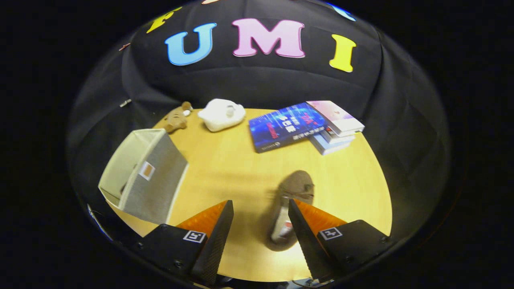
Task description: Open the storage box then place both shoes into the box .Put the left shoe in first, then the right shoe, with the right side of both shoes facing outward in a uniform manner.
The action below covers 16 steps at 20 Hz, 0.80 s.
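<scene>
Gripper (260, 224) fingers spread apart, holding nothing; brown shoe (291, 208) lies on the table (225, 168) beside the right finger, long axis running near to far; open box (142, 176) sits far left

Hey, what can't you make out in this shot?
- Shoe, gripper view: blurred, partly behind one finger of the open claw; left or right unclear.
- Storage box: inside mostly hidden by its own wall.
- Books: lower ones in the stack covered by the upper ones.
</scene>
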Available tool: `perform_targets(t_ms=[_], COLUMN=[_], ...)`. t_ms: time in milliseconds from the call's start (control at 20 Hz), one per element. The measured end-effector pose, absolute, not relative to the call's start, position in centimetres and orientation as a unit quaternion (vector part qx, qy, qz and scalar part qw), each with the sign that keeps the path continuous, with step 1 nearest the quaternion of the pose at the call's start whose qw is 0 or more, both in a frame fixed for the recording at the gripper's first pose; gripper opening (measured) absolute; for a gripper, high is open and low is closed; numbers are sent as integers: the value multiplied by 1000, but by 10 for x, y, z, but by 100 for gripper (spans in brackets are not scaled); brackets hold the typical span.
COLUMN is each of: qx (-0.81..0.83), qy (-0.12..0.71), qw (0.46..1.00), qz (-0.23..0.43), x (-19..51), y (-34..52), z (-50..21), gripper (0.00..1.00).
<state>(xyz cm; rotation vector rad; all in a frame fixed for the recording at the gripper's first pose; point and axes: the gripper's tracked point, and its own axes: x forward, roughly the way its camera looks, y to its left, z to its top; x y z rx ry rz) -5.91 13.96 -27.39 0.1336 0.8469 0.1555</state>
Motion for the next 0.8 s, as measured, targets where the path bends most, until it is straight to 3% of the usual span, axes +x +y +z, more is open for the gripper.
perform_targets(t_ms=[350, 600, 800], qx=[24, 28, 56], qy=[470, 489, 491], qw=[882, 872, 869], qz=[32, 5, -19], x=[-55, -38, -19], y=[96, 87, 80], z=[-357, -398, -410], gripper=[83, 87, 75])
